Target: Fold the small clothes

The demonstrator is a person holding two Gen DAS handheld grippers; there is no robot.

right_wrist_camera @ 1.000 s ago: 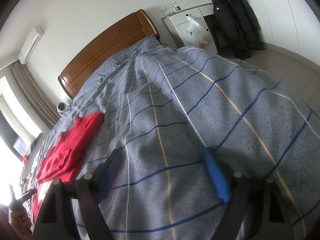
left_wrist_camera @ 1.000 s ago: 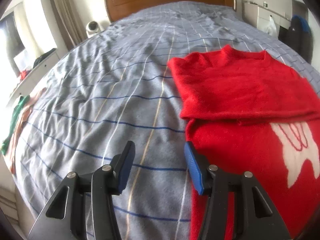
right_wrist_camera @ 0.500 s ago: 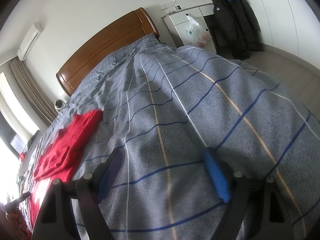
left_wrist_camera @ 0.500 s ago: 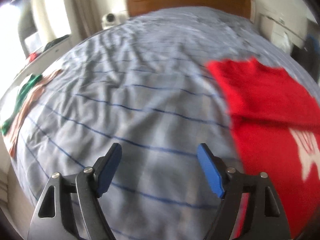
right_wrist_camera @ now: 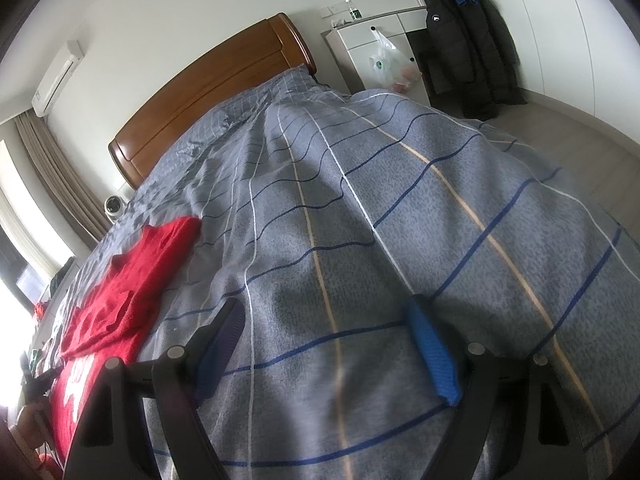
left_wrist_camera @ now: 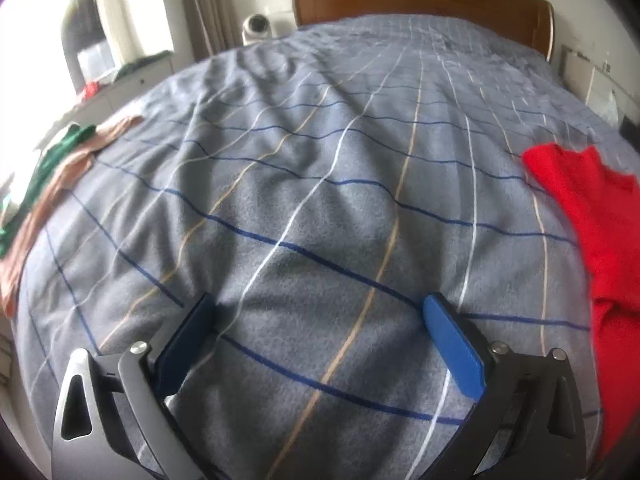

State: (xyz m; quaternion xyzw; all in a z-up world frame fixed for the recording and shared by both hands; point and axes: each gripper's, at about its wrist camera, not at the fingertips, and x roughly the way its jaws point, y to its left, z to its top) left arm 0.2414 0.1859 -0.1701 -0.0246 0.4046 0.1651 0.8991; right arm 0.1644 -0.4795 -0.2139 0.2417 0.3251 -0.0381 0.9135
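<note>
Left gripper [left_wrist_camera: 320,328] spread wide over the grey checked blanket [left_wrist_camera: 320,184], holding nothing, red sweater [left_wrist_camera: 592,224] at right edge of frame, right gripper [right_wrist_camera: 324,340] also spread and empty, sweater at lower left there

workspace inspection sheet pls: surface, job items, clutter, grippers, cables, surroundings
Surface: bed with grey checked quilt, wrinkled, striped in blue, white and tan.
Job's things: red knitted sweater with a white motif, partly folded, lying flat near one edge of the quilt; green and tan garments at the opposite edge.
Clutter: nothing seen on the quilt's middle.
Grippers: left gripper open, empty, over bare quilt; right gripper open, empty, over bare quilt.
Cables: nothing seen.
Surroundings: brown wooden headboard, white cabinet with a plastic bag hanging on it, black coat, small white camera, curtains.
</note>
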